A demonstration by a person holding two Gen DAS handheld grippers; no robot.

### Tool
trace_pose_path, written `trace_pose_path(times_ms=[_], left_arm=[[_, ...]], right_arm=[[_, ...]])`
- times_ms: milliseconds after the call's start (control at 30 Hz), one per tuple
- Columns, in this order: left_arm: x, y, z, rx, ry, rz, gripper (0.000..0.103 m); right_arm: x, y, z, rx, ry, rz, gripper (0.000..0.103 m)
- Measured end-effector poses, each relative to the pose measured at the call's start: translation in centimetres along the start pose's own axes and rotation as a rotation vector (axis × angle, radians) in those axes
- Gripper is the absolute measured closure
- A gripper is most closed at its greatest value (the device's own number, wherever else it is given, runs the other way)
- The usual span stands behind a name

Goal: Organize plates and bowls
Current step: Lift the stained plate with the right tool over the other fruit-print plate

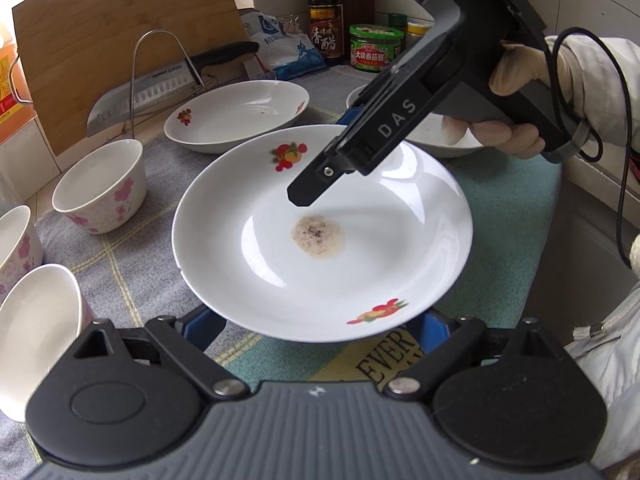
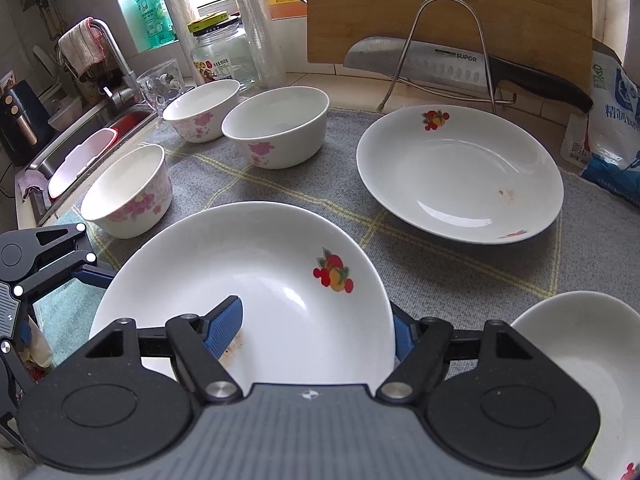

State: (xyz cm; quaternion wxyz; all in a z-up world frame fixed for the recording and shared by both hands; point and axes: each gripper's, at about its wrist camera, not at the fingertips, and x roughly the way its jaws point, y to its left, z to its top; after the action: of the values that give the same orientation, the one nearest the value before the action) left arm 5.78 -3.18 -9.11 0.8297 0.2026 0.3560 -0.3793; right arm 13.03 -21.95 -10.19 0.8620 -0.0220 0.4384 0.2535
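A white plate with fruit prints and a brown stain [image 1: 320, 248] is held above the grey mat; it also shows in the right wrist view [image 2: 256, 280]. My right gripper [image 2: 318, 328] grips its rim, one blue finger [image 2: 224, 328] inside the plate, the other under the edge. In the left wrist view the right gripper [image 1: 316, 188] reaches over the plate's far side. My left gripper [image 1: 320, 332] is open with its fingers under the plate's near rim. A second fruit plate [image 2: 460, 172] lies on the mat. A third white dish [image 2: 588, 372] sits at the right.
Three pink-flowered bowls [image 2: 276, 128] [image 2: 202, 110] [image 2: 128, 192] stand on the mat's left side. A cleaver [image 2: 440, 64] on a wire rack and a cutting board [image 2: 440, 8] stand behind. Bottles and jars [image 1: 326, 12] line the back wall. A sink [image 2: 80, 148] lies left.
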Motion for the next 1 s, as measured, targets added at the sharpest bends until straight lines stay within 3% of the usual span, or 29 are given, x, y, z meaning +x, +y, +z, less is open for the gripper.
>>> trace_pose_path(times_ms=[1000], left_arm=[[3.7, -4.5, 6.4, 0.177, -0.054, -0.146, 0.008]], right_arm=[[-8.3, -6.2, -4.4, 0.152, -0.084, -0.178, 0.024]])
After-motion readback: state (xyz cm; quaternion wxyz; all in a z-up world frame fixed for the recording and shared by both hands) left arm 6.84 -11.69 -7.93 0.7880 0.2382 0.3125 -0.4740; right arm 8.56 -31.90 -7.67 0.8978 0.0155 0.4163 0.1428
